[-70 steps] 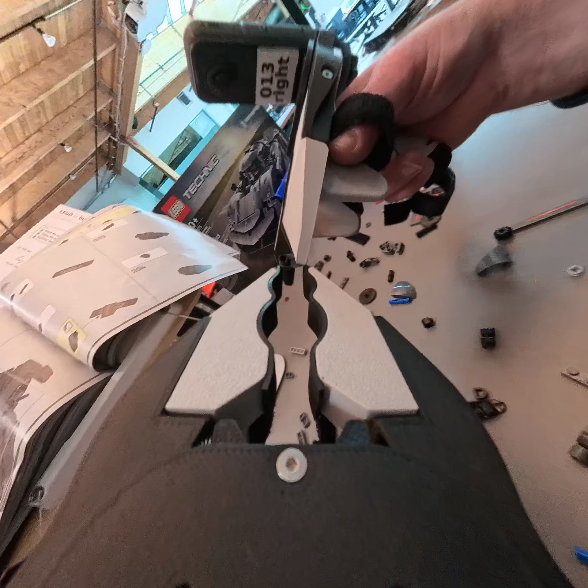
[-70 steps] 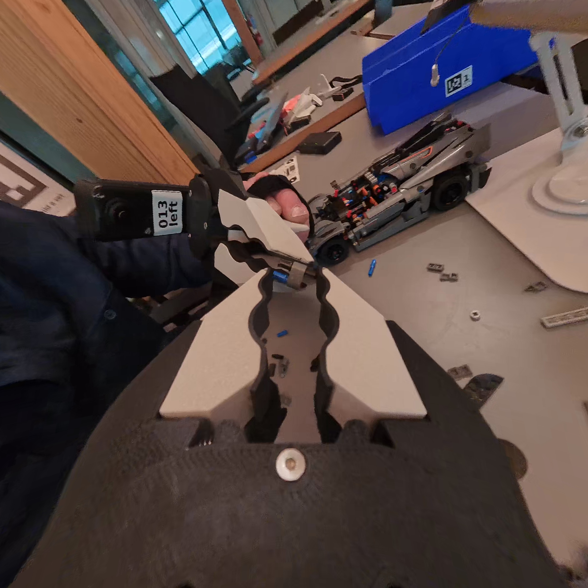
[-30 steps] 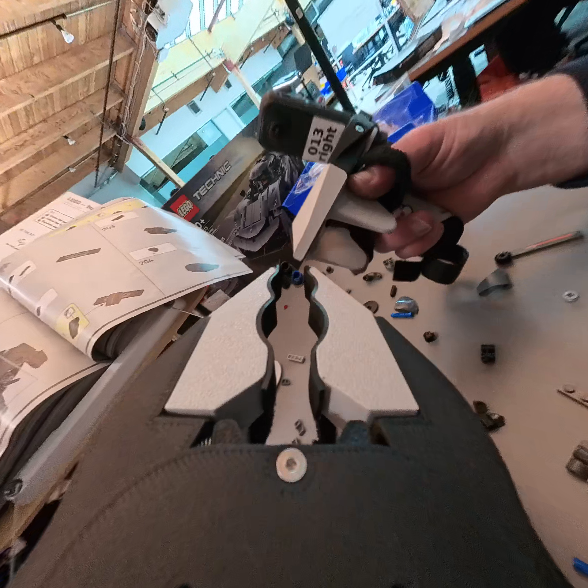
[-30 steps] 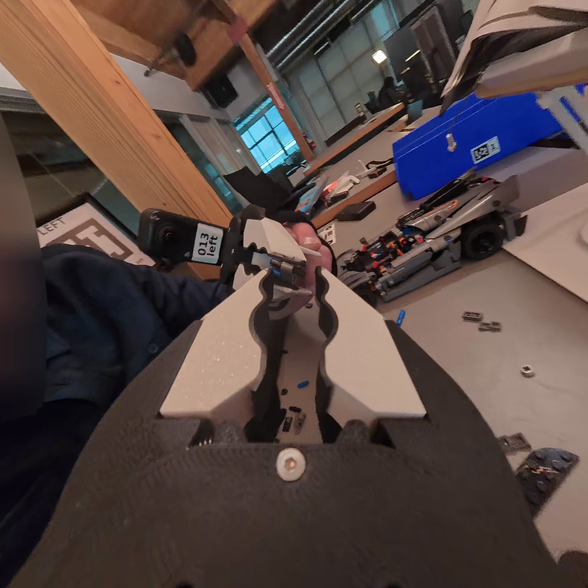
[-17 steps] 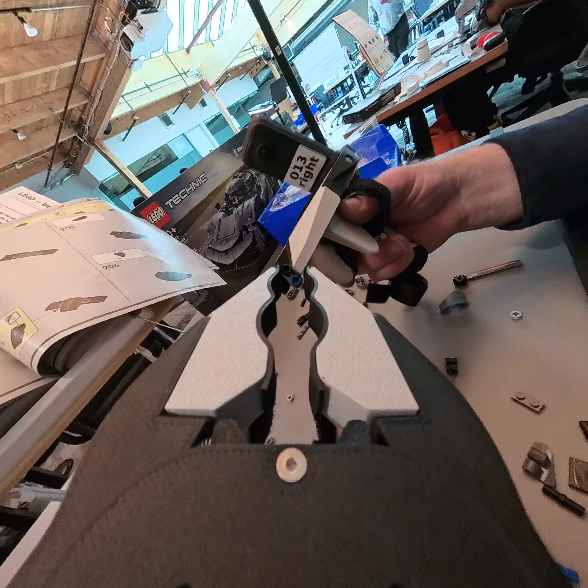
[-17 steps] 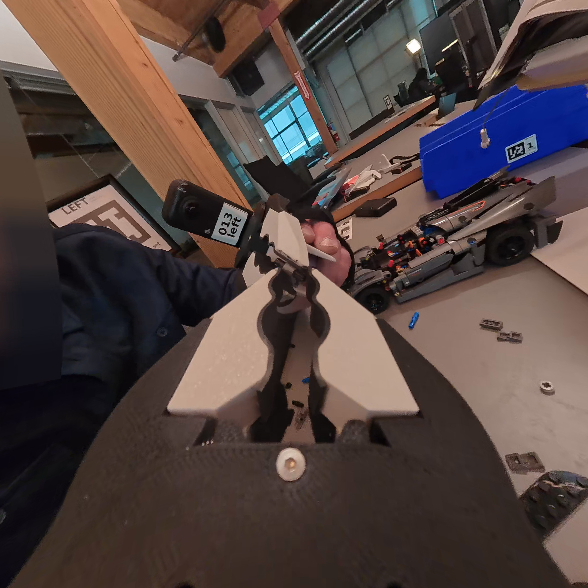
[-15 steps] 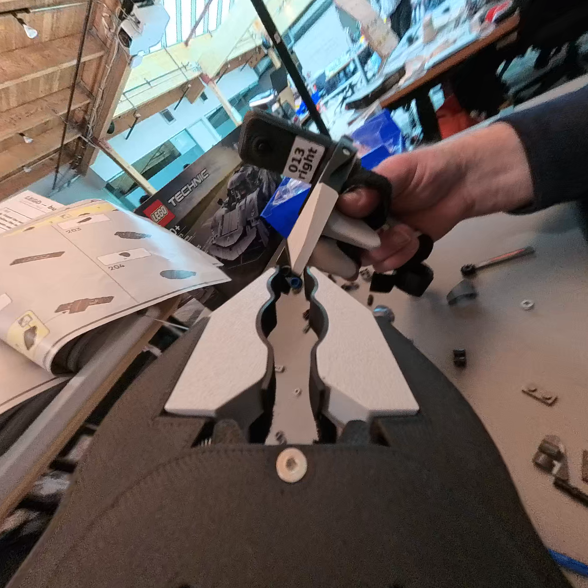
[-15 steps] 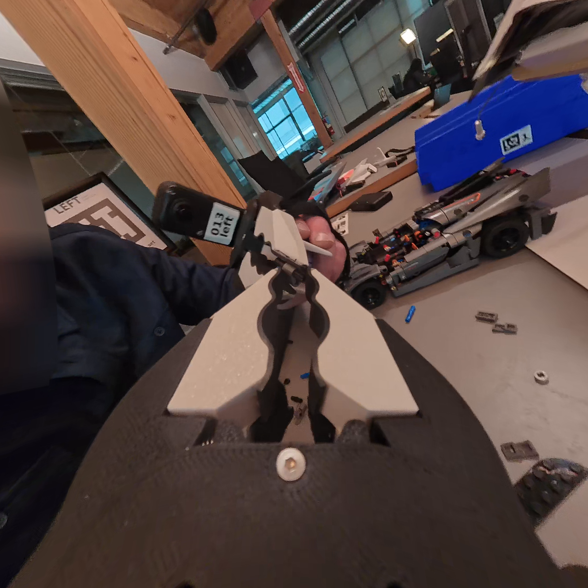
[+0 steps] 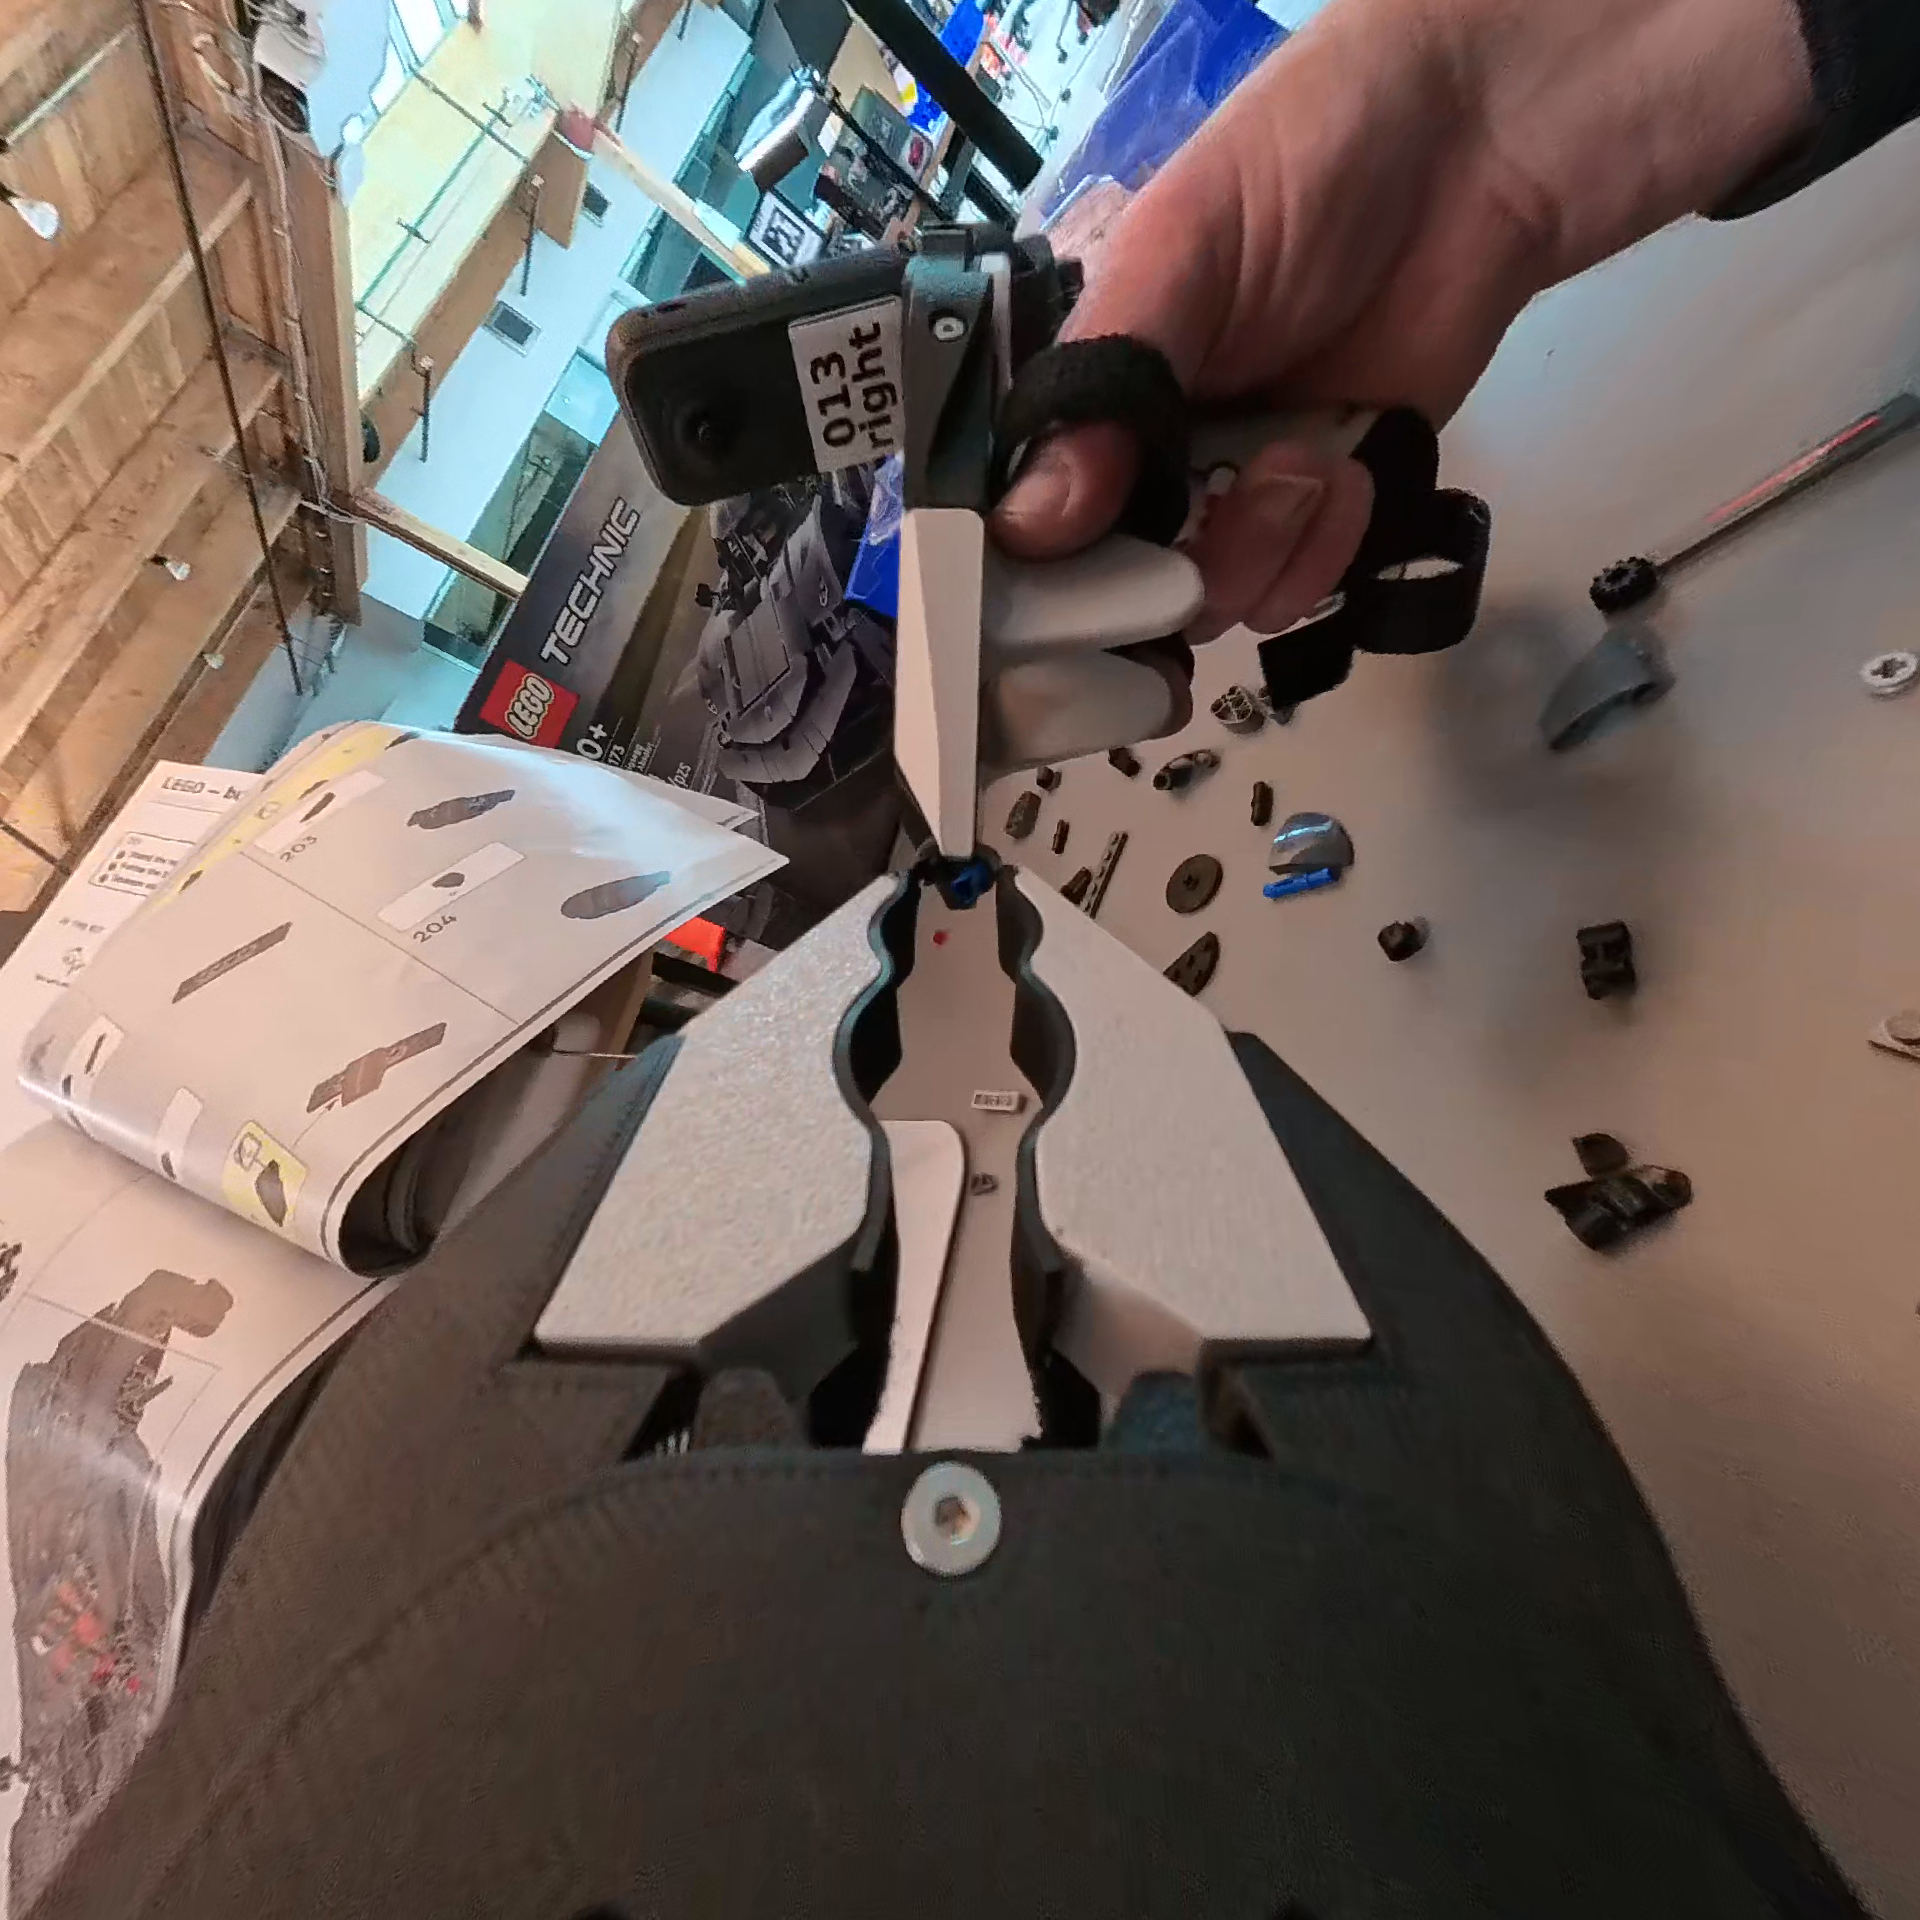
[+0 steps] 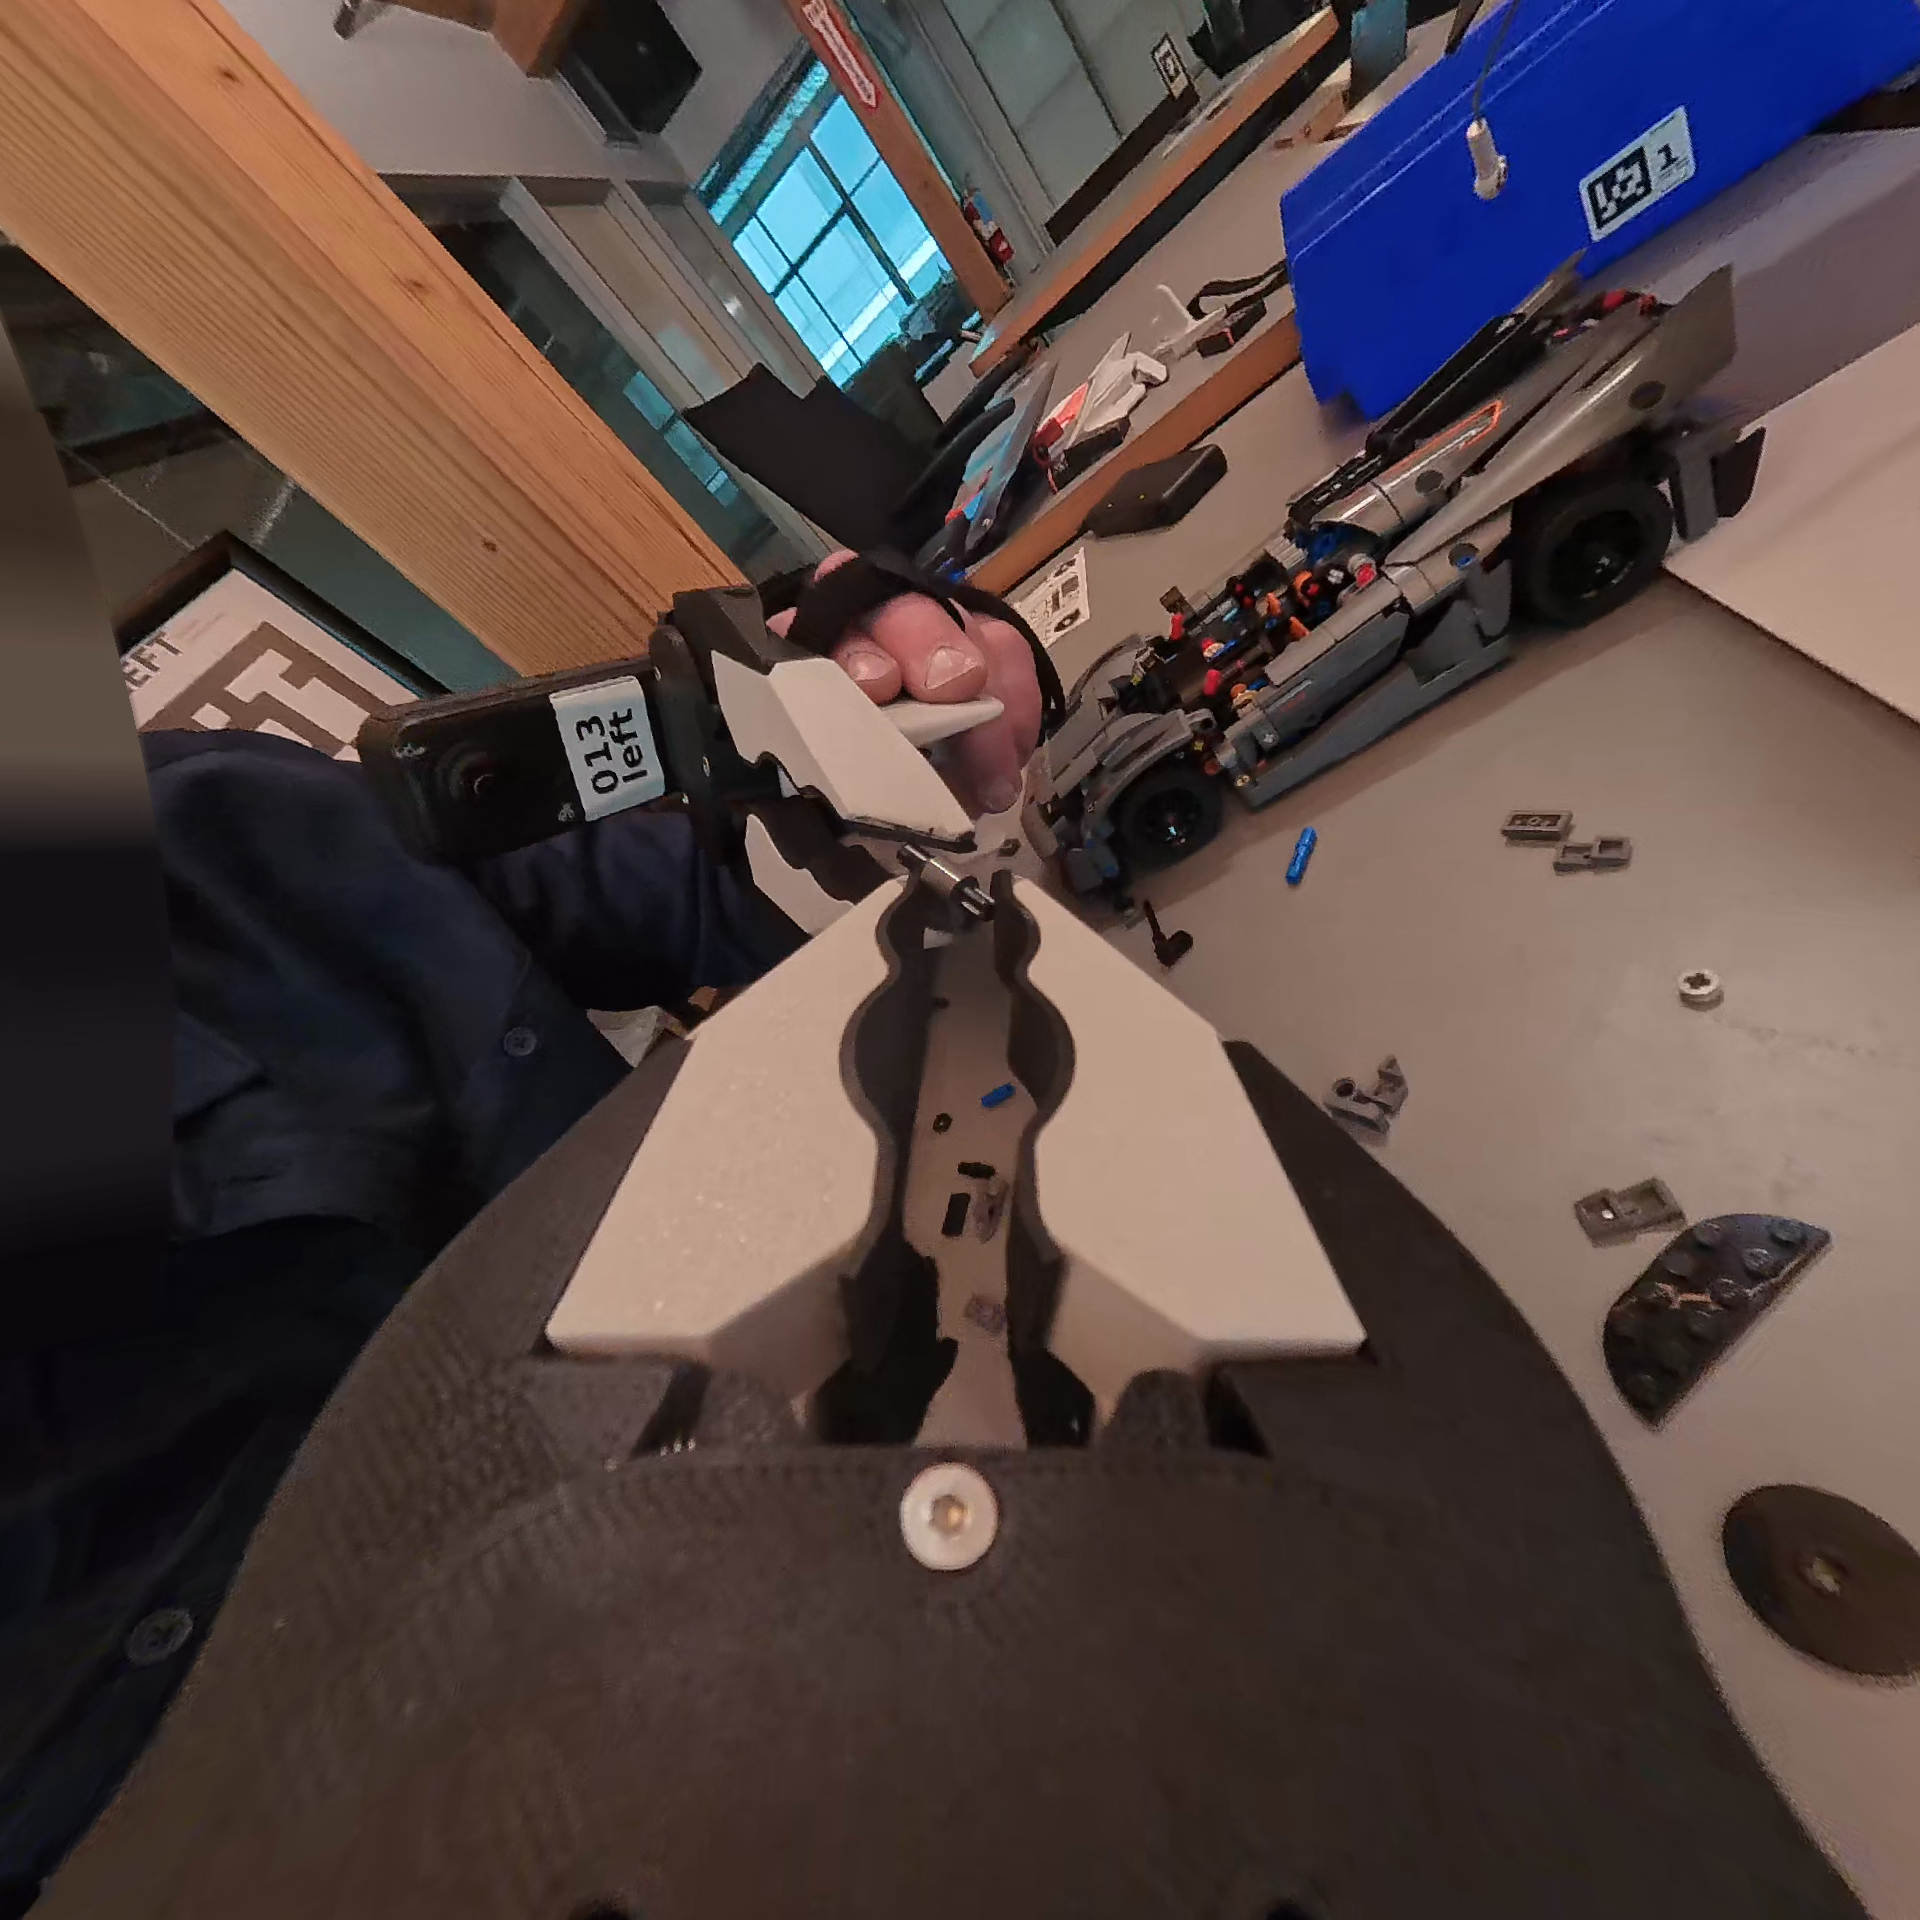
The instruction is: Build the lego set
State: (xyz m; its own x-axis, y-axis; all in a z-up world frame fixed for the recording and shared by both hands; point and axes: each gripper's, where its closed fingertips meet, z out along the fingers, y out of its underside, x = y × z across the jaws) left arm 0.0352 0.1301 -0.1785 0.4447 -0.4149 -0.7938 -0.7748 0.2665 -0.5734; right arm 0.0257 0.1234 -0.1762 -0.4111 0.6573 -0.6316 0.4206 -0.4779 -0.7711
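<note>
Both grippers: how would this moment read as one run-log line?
left gripper: shut on blue pin | right gripper: tips meeting it | lego car: on table

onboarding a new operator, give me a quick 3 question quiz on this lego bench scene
1. True or false: the left claw and right claw meet tip to tip above the table.
2. Which colour is the pin at the left claw's tip? A red, B blue, C yellow.
3. What stands in front of the blue bin in the right wrist view?

Key: 1 true. 2 B. 3 The car, partly built.
</note>
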